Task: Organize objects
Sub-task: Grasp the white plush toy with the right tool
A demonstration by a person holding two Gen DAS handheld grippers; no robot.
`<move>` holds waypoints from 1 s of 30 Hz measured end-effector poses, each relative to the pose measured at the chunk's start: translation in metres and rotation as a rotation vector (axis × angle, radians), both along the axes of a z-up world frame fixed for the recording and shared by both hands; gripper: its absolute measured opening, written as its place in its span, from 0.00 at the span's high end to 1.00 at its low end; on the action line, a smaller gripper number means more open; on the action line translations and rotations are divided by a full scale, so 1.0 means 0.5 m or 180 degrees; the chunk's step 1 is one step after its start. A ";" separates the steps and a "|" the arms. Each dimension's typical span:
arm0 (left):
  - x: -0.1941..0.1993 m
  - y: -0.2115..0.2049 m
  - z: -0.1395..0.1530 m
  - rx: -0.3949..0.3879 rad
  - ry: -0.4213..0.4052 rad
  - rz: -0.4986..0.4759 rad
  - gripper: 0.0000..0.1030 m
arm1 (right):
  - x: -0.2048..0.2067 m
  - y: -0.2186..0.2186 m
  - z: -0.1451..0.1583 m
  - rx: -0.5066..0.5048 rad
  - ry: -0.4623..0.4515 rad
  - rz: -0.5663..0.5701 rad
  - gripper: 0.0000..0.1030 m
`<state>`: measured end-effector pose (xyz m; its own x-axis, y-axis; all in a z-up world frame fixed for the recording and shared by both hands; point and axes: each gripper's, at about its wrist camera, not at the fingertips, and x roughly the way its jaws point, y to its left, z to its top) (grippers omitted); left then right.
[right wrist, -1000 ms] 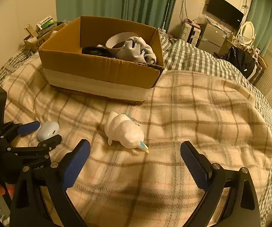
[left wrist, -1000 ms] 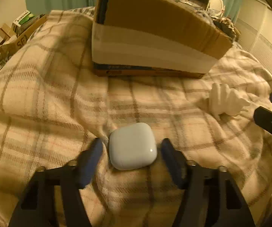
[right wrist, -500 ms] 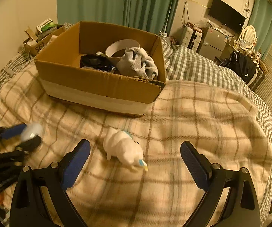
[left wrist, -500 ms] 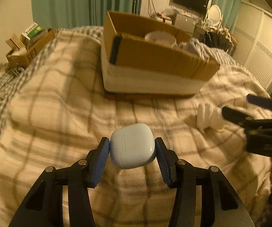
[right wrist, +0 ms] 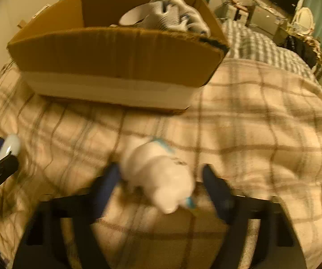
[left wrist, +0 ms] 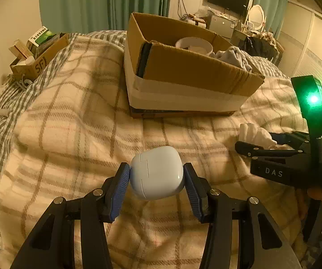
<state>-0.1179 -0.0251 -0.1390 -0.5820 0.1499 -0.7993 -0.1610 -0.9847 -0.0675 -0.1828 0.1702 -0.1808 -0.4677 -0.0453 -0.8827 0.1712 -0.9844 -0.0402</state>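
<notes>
While left tool [left wrist: 157,177] pinches smooth rounded case [left wrist: 156,172], right tool [right wrist: 161,180] closes around fuzzy toy [right wrist: 158,174].

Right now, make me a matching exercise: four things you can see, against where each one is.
Things:
1. earbud case
2. white toy
3. grey cloth
4. cardboard box

Places:
A. inside the box
B. clamped in the left gripper
C. standing on the blanket
D. between the closing jaws of the right gripper

Pairs: 1-B, 2-D, 3-A, 4-C
</notes>
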 end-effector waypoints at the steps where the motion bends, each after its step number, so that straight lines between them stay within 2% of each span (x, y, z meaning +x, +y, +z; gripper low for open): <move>1: 0.001 0.001 -0.003 0.0008 -0.0020 0.0001 0.51 | 0.004 -0.003 0.000 0.0040 0.0012 0.0020 0.40; 4: 0.006 0.000 -0.003 0.0011 -0.0033 0.0013 0.51 | 0.028 -0.018 0.015 0.0177 0.0108 0.0132 0.41; 10: 0.035 0.001 0.033 0.0002 0.0036 -0.0004 0.51 | 0.101 -0.014 0.084 0.0135 0.0313 0.0161 0.41; 15: 0.068 0.013 0.094 0.0048 0.0154 -0.0096 0.51 | 0.165 -0.010 0.160 -0.0059 0.0495 0.0158 0.41; 20: 0.078 0.016 0.164 0.0084 0.0248 -0.0169 0.51 | 0.211 -0.024 0.228 -0.0057 0.0654 0.0270 0.41; 24: 0.067 0.024 0.231 0.0117 0.0369 -0.0276 0.51 | 0.208 -0.013 0.302 -0.0059 0.0827 0.0353 0.41; 30: -0.006 0.053 0.328 0.0182 0.0460 -0.0451 0.51 | 0.156 0.004 0.415 -0.0080 0.1042 0.0497 0.41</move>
<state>-0.1208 0.0016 0.0249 -0.6600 0.2811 -0.6967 -0.3095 -0.9467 -0.0888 -0.1046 0.1720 0.0264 -0.7111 -0.1582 -0.6850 0.3015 -0.9488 -0.0938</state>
